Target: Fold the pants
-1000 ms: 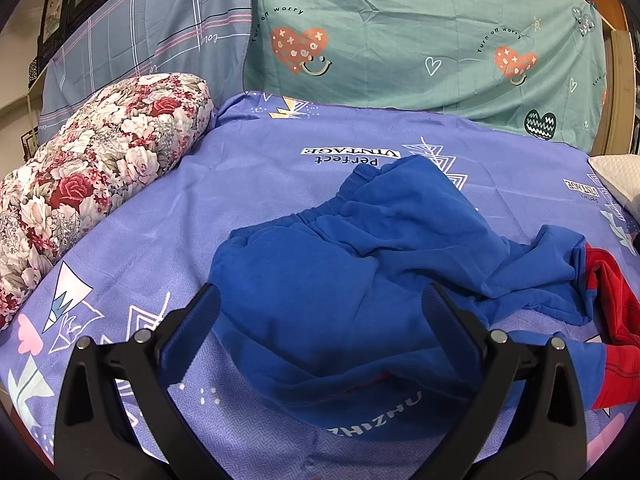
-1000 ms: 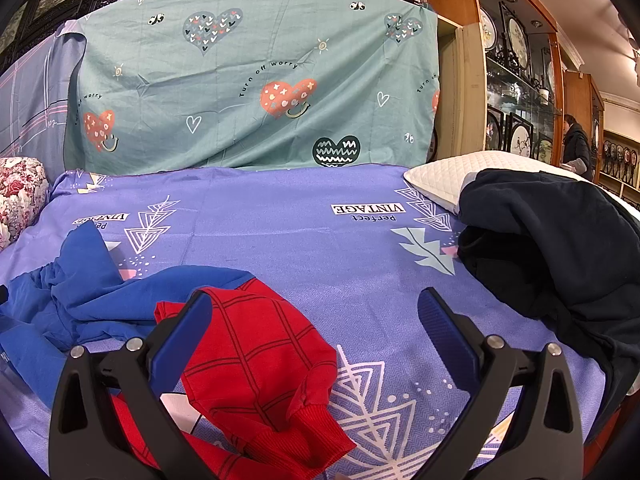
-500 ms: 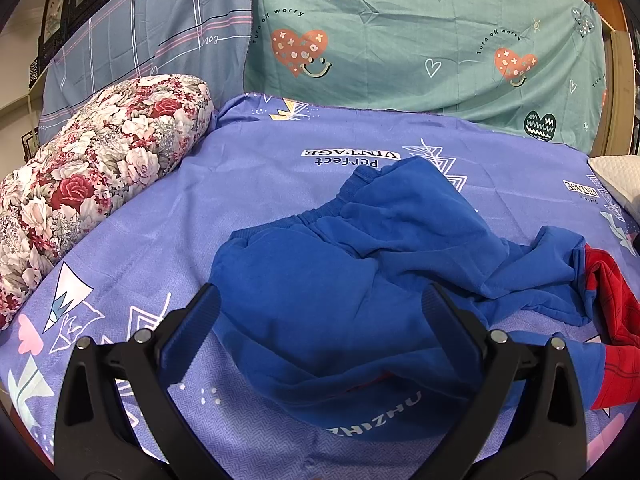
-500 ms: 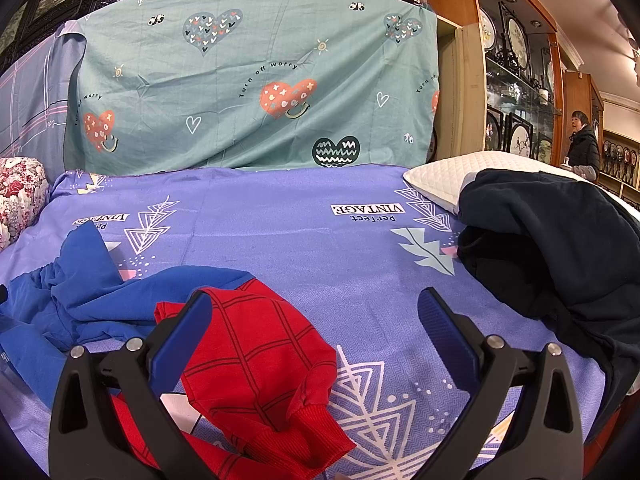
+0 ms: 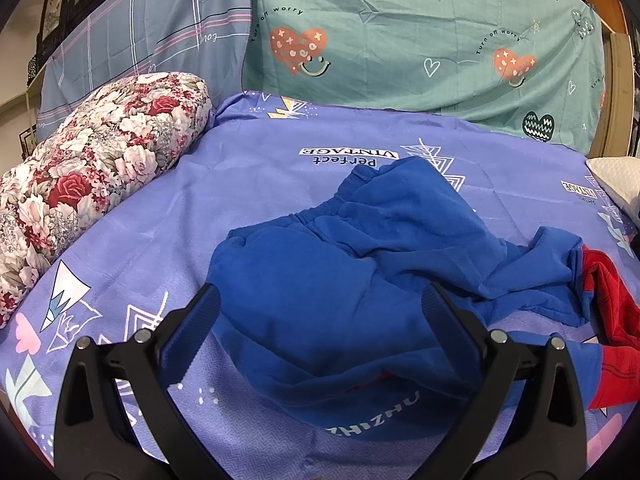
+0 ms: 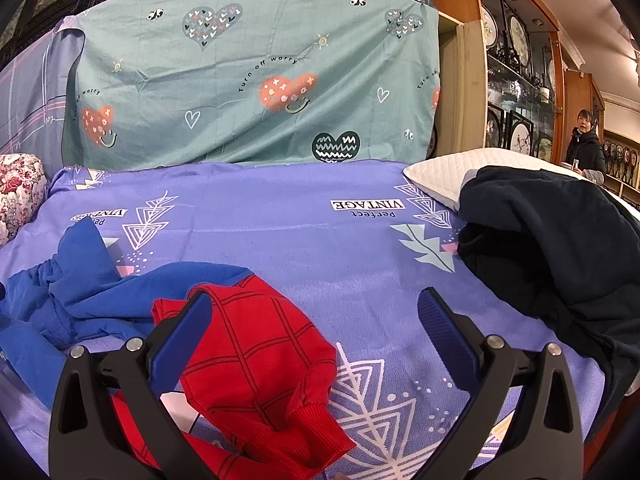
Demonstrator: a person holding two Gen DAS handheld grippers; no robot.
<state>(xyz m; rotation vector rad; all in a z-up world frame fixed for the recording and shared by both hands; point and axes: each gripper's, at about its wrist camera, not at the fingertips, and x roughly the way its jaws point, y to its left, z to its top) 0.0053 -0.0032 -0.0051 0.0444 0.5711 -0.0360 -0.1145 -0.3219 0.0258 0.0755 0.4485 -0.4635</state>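
Left tool (image 5: 320, 312) hangs low over the bed, jaws spread wide, nothing between them; its fingers frame the near part of the pants (image 5: 340, 280). Right tool (image 6: 314, 320) likewise gapes apart and empty, its left finger overlapping the red leg end in view, contact not discernible.

Pants: blue, crumpled in a heap on the purple bedsheet (image 5: 248, 184), gathered waistband toward the far side. Near hem covers part of a printed word on the sheet, only some letters readable. A sliver of red shows under the near fold. Leg ends (image 6: 256, 360) are red with dark grid lines and a ribbed cuff, lying to the right of the blue heap; in the left view they are cut off at the frame edge. How the legs run under the folds cannot be made out.

Right side: dark garment (image 6: 560, 248) piled at the bed edge, draped over a white quilted pillow (image 6: 444, 168), most of the pillow hidden. Left side: floral bolster (image 5: 92, 164) along the sheet's edge, its near end out of frame.

Far: teal sheet with hearts (image 5: 420, 40) hung upright behind the bed, grey plaid cloth (image 5: 152, 28) beside it. Beyond, on the right, display shelves and a person in dark clothes (image 6: 585, 148), small, detail indistinct.
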